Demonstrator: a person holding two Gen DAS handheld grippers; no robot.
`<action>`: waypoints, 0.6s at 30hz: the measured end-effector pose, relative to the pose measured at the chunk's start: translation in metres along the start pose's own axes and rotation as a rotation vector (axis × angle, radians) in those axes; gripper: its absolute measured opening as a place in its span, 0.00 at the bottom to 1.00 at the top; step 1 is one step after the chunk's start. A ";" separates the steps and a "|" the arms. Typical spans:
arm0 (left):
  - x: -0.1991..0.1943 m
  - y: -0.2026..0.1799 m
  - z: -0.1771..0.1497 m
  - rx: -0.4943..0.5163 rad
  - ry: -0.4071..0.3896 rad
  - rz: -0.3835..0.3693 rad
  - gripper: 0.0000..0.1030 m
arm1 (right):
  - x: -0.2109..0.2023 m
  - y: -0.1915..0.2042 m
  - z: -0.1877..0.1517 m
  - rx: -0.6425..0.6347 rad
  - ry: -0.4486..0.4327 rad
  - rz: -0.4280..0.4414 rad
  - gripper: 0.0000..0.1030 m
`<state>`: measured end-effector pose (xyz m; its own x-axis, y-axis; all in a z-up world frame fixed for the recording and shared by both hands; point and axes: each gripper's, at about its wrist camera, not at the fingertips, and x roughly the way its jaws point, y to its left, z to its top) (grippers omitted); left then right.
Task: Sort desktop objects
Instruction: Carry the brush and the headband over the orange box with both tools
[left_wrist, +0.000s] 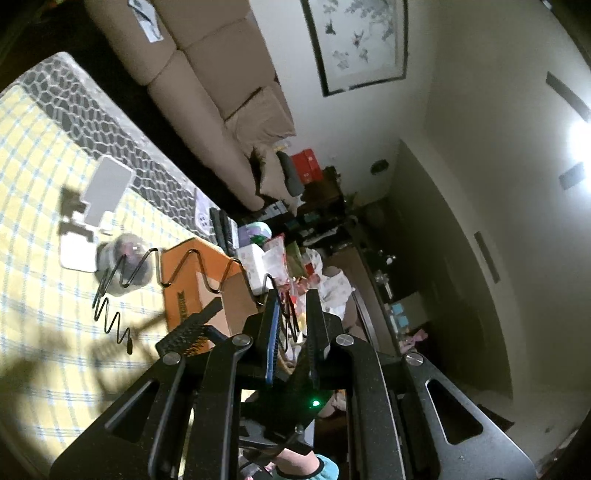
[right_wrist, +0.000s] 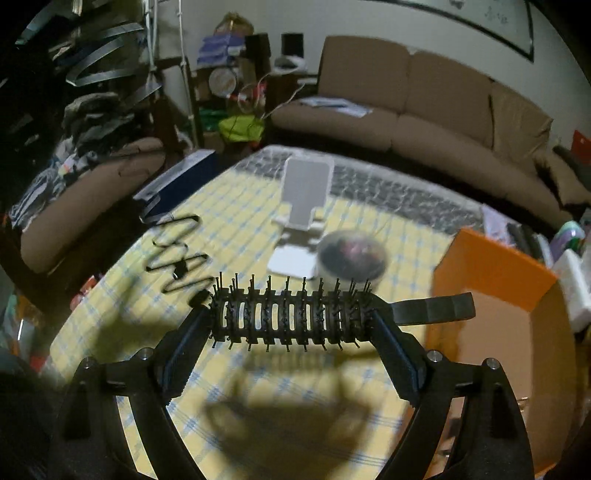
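My right gripper (right_wrist: 291, 325) holds a black vented hairbrush (right_wrist: 280, 314) lengthwise, one pad against each end of its head. The brush's handle (right_wrist: 436, 306) sticks out to the right. It hangs above the yellow checked table (right_wrist: 110, 314), and its shadow falls below it. In the left wrist view the brush (left_wrist: 192, 328) shows at lower left. My left gripper (left_wrist: 291, 295) is nearly shut on one end of a black zigzag wire rack (left_wrist: 147, 273), which stretches left over the table. The same wire rack (right_wrist: 177, 254) reaches almost to the brush's left end.
An open orange cardboard box (right_wrist: 491, 280) stands at the table's right side. A white phone stand (right_wrist: 306, 199) and a clear round jar (right_wrist: 351, 254) sit mid-table. A dark blue box (right_wrist: 177, 181) lies at the left edge. A brown sofa (right_wrist: 424, 110) runs behind.
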<state>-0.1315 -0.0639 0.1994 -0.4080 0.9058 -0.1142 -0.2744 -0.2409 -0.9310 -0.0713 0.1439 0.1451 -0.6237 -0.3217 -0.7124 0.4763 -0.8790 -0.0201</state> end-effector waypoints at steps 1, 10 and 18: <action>0.005 -0.004 0.000 0.006 0.006 -0.002 0.11 | -0.006 -0.005 0.000 0.003 -0.006 -0.011 0.86; 0.071 -0.029 -0.002 0.021 0.070 -0.022 0.11 | -0.032 -0.054 -0.007 0.080 -0.027 -0.055 0.86; 0.136 -0.050 -0.006 0.060 0.123 -0.012 0.11 | -0.049 -0.099 -0.018 0.137 -0.025 -0.093 0.86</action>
<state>-0.1678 0.0733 0.2286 -0.2954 0.9438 -0.1481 -0.3317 -0.2467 -0.9105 -0.0770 0.2527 0.1695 -0.6771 -0.2439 -0.6943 0.3277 -0.9447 0.0124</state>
